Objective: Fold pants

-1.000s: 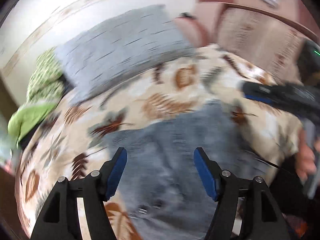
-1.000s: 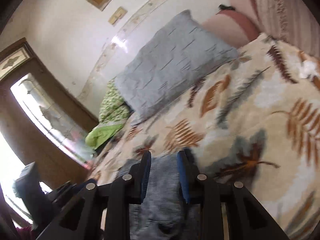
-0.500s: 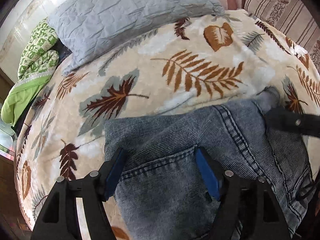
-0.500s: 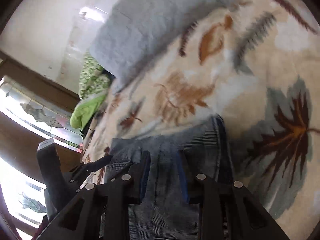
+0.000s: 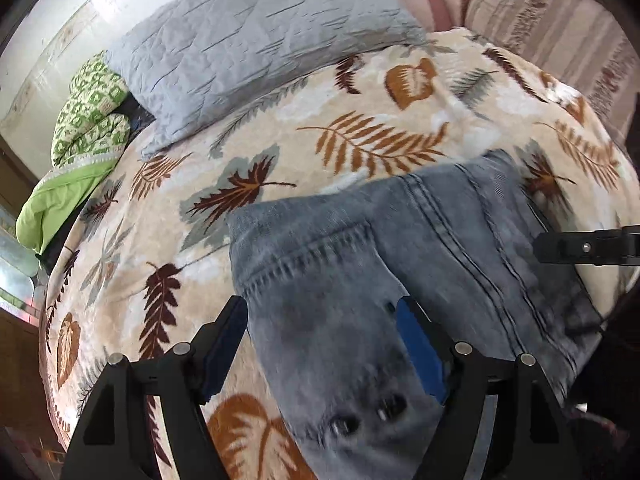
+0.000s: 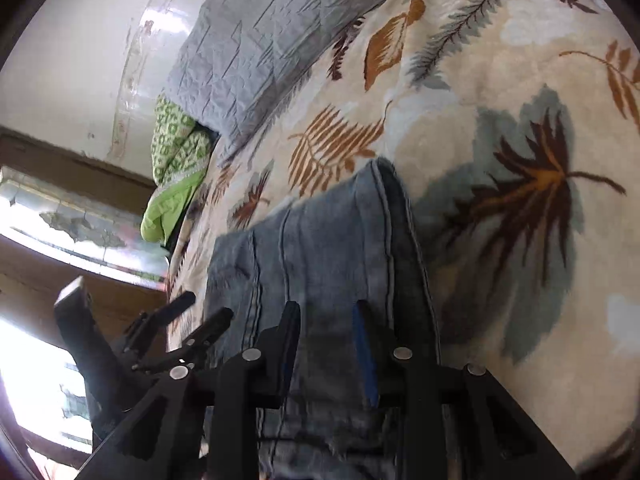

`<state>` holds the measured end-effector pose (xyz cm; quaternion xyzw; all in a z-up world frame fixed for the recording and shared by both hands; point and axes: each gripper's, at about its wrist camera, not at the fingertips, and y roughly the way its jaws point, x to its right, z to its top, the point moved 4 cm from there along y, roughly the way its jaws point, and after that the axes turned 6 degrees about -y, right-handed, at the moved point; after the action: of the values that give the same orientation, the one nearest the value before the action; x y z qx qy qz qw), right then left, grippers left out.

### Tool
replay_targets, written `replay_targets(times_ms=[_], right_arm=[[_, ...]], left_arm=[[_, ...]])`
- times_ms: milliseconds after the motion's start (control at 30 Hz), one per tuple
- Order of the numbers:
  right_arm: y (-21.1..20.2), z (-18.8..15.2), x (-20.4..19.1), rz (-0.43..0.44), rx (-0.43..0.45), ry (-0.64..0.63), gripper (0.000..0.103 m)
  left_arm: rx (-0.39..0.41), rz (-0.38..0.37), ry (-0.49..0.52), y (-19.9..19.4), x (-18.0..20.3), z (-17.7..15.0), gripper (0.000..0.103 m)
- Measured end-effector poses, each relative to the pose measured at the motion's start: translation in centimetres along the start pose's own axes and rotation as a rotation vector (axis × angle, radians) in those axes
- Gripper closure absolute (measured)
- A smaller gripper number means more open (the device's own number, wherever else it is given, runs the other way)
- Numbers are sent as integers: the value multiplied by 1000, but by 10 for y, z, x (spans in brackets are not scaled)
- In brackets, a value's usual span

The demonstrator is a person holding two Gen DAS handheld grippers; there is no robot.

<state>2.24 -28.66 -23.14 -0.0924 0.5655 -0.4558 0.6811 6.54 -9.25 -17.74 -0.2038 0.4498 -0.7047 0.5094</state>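
A bed fills both views, covered by a cream blanket (image 5: pixel 360 92) printed with brown, orange and grey leaves. A large grey quilted pillow (image 5: pixel 256 44) leans at its far edge, with a green-and-white patterned cloth (image 5: pixel 88 116) bunched just beside it. A striped cushion (image 5: pixel 552 24) sits at the far right corner in the left wrist view. A bright window (image 6: pixel 44 392) shows at the left of the right wrist view.

The jeans (image 5: pixel 400 272), blue denim, lie on the blanket nearest the cameras, with seams running away across the bed. Their near end is cut off by the frame edge, and the cloth there is blurred; two dark round spots on it could be rivets or buttons.

The left gripper (image 5: pixel 320 344) hangs over the jeans with its jaws wide and released; they have just been opening, and denim lies between them, untouched by the blue pads. The right gripper (image 6: pixel 326 340) has its jaws narrow and clenched on a fold of the jeans. Its black fingers hide the fabric at the pinch.
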Motion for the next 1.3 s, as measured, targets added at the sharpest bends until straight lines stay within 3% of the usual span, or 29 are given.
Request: replay_targets(times_ms=[300, 467, 600, 767, 900, 1067, 1300], right_arm=[[-22, -46, -4, -13, -103, -30, 72], [-23, -65, -11, -97, -164, -109, 72], [-14, -73, -10, -121, -153, -172, 71], [-16, -72, -6, -92, -145, -138, 72], [-26, -64, -11, -105, -135, -111, 72], [-33, -49, -37, -202, -55, -221, 72], [-6, -37, -42, -282, -54, -236, 72]], left_arm=[[-46, -55, -48, -14, -3, -37, 25], [-106, -78, -78, 4, -7, -50, 24], [-100, -65, -98, 19, -8, -57, 13], [-106, -87, -128, 16, -13, -54, 13], [-37, -27, -93, -4, -9, -48, 13], [48, -4, -63, -22, -2, -38, 13], [46, -14, -92, -16, -11, -35, 13]])
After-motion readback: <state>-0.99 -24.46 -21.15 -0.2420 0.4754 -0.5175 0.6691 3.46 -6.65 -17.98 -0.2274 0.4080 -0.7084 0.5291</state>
